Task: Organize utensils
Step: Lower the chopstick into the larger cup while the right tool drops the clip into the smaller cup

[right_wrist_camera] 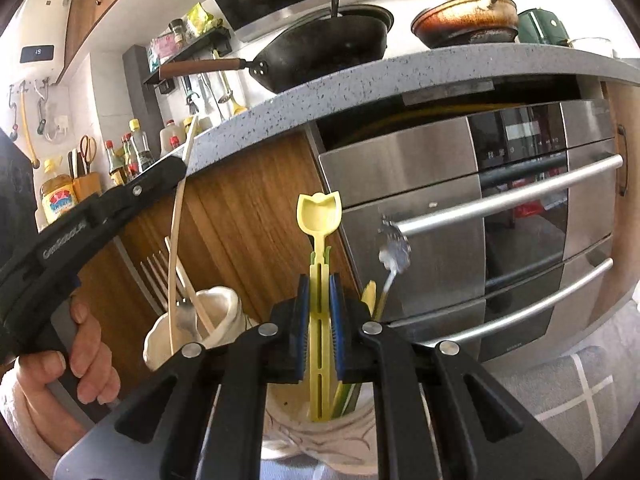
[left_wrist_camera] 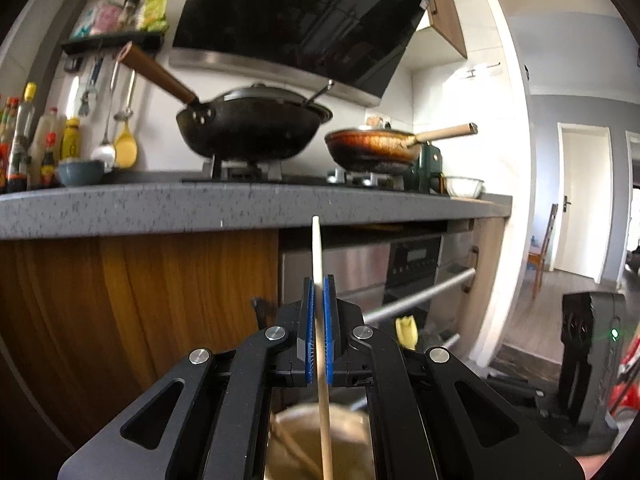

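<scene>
Two claws | left claw [left_wrist_camera: 319, 300] pinches chopstick [left_wrist_camera: 318, 248] | right claw [right_wrist_camera: 320, 296] pinches yellow spoon [right_wrist_camera: 320, 216]

1. I see a grey speckled countertop [left_wrist_camera: 240, 204] running across a kitchen, with wood-grain cabinet fronts [left_wrist_camera: 168, 304] below it.
2. A stainless built-in oven [right_wrist_camera: 480, 208] with bar handles sits beside those fronts.
3. A slanted black range hood [left_wrist_camera: 304, 20] hangs on a white tiled wall [left_wrist_camera: 432, 92].
4. At right I see a doorway [left_wrist_camera: 576, 208] opening onto a bright room with wood-look flooring and a wooden chair [left_wrist_camera: 544, 248].
</scene>
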Demonstrator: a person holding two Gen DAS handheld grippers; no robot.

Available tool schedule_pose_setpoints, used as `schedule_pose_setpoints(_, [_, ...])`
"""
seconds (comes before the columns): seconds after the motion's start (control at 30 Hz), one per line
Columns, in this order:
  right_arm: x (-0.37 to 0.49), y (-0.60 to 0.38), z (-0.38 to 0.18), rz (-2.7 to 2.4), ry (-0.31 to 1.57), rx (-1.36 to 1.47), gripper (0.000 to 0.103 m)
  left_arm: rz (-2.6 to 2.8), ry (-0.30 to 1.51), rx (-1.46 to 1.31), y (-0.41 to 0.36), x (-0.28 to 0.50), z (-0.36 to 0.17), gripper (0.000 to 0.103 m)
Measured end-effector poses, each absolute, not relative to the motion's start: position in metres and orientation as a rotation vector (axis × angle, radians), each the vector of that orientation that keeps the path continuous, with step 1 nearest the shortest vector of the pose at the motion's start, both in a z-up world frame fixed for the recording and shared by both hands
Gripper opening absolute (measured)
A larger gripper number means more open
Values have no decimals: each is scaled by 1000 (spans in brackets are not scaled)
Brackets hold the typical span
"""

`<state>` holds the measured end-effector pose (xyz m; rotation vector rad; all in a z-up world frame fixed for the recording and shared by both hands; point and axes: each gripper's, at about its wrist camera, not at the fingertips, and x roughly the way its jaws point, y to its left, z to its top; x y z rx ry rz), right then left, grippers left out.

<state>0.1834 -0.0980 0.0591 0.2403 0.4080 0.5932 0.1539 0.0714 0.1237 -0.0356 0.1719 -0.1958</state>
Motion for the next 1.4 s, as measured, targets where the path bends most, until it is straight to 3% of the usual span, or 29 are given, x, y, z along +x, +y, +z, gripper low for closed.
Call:
schedule_pose_setpoints(0.33, [176,-95,47,586,504,202,10,-295,383,-56,67,146,99,4])
schedule_pose_setpoints(0.87, [176,-85,42,579,532,133,10,-304,426,-52,65,147,89,1])
schedule_pose_setpoints(1.0, [175,-87,45,578,534,140,25,-310,437,-58,65,147,92,1])
schedule_pose_setpoints(1.2, [165,-99,60,559,540,149,33,-307,436,-31,64,133,104,1])
schedule_pose_setpoints(1.33, [146,-116,74,528,522,127,44,-296,451,-15,65,118,108,24])
schedule_pose_setpoints(1.4, [137,-128,79,504,525,119,53,-292,462,-3,65,109,108,29])
